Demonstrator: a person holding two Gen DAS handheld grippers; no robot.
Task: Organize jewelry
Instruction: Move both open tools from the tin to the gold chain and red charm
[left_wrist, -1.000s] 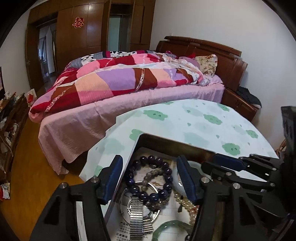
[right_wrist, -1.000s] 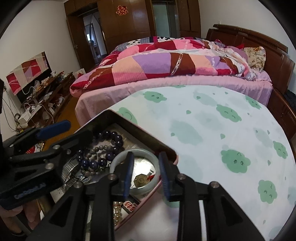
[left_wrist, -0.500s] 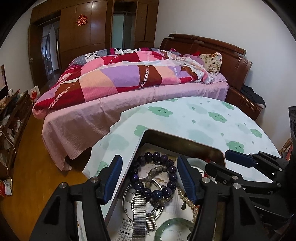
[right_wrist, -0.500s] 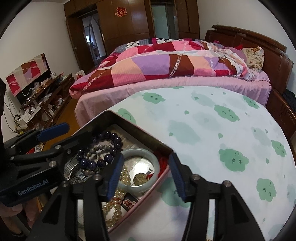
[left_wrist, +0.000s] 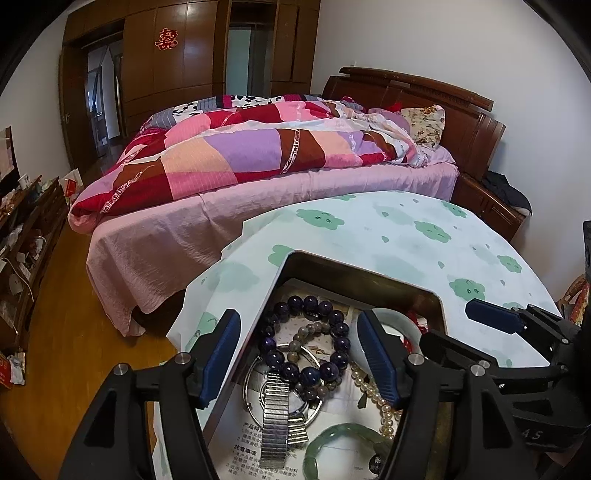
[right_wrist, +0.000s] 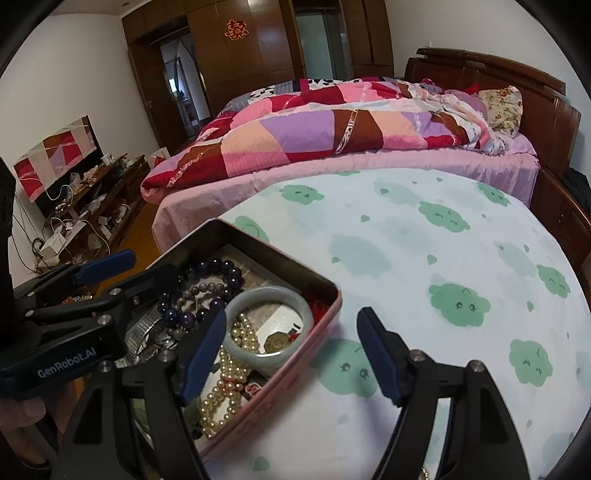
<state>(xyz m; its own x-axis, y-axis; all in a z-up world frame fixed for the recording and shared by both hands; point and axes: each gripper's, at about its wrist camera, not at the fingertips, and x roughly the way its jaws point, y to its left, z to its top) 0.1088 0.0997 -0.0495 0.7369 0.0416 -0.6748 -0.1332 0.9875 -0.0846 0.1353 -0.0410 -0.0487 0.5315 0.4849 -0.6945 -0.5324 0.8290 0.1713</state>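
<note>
Left tool (left_wrist: 297, 354): released, fingers spread wide, poised over the near left part of the tin; its left finger hangs outside the tin wall, its right finger above the contents. Holds nothing.
Right tool (right_wrist: 291, 354): released, fingers spread wide, straddling the tin's right wall; holds nothing.
Step in hand: judged to be choosing a piece; nothing has been lifted out yet.
Next move: likely a descent of the left tool onto the dark bead bracelet, closing on a single strand so the pieces touching it do not come up too.
Tin (right_wrist: 280, 254): shallow metal box, pink outside, open, on the counter (right_wrist: 443, 251) with its cloud-print cloth.
Contents, dark bead bracelet (left_wrist: 310, 339): lies between the left tool's fingers, around a smaller grey bead bracelet (left_wrist: 301, 341).
Contents, watch (left_wrist: 277, 413): metal stretch band, partly under the beads.
Contents, pale bangle (right_wrist: 269, 325): by the right wall, resting on the pearl strand (right_wrist: 221, 384).
Contents, green bangle (left_wrist: 343, 443): near edge, only partly in view.
Contents, coin-like charm (right_wrist: 277, 343): inside the pale bangle; possibly on red cord, too small to be sure.
Lining: printed paper sheet (left_wrist: 251, 443).
Beyond: bed (left_wrist: 258, 158) past the counter's far edge.
</note>
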